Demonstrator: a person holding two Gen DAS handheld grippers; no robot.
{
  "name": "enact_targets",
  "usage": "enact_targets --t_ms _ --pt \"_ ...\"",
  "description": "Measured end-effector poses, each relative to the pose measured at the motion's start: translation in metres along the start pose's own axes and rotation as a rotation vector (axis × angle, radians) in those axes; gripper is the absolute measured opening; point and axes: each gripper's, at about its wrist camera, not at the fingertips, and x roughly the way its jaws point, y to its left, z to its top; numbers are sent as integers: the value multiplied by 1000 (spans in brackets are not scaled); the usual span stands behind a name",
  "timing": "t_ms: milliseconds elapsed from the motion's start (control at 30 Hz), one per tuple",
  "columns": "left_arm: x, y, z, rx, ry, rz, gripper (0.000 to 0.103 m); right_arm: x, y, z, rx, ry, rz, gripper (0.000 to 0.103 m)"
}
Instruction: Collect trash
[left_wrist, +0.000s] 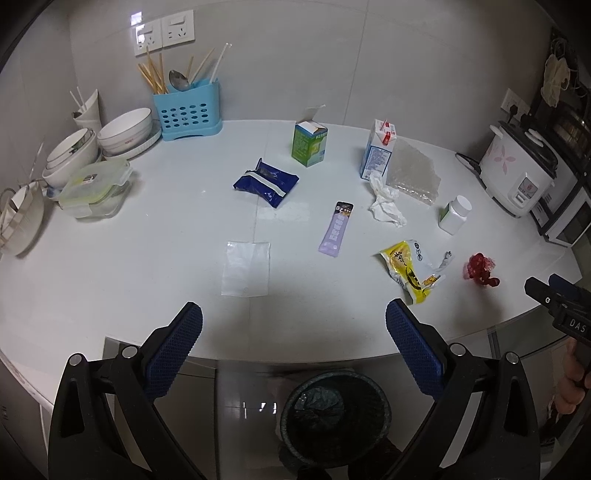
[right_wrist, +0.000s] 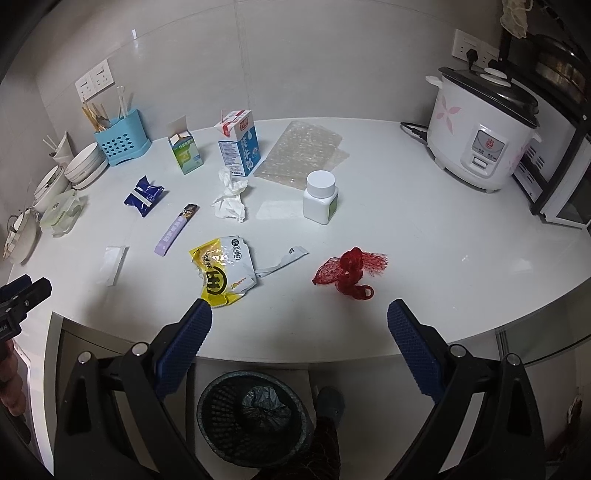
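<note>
Trash lies scattered on the white counter (left_wrist: 110, 280): a clear plastic sleeve (left_wrist: 246, 267), a blue snack bag (left_wrist: 265, 182), a purple sachet (left_wrist: 336, 229), a crumpled tissue (left_wrist: 386, 201), a yellow wrapper (right_wrist: 223, 271), a red mesh net (right_wrist: 347, 271), a green carton (left_wrist: 311, 142) and a milk carton (right_wrist: 238, 144). A black mesh bin (right_wrist: 253, 415) stands on the floor below the counter edge. My left gripper (left_wrist: 293, 321) hangs open near the front edge, short of the plastic sleeve. My right gripper (right_wrist: 299, 321) is open too, between the yellow wrapper and the red net.
Bowls (left_wrist: 125, 131), a lidded container (left_wrist: 94, 186) and a blue utensil holder (left_wrist: 188, 109) crowd the back left. A white bottle (right_wrist: 320, 197), a bubble-wrap sheet (right_wrist: 301, 153) and a rice cooker (right_wrist: 480, 129) sit to the right. A person's foot (right_wrist: 330, 400) is beside the bin.
</note>
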Motion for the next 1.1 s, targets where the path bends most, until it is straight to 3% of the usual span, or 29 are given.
enact_targets --t_ms 1100 --pt "10 1 1 -14 33 -4 97 10 -7 4 14 20 -10 92"
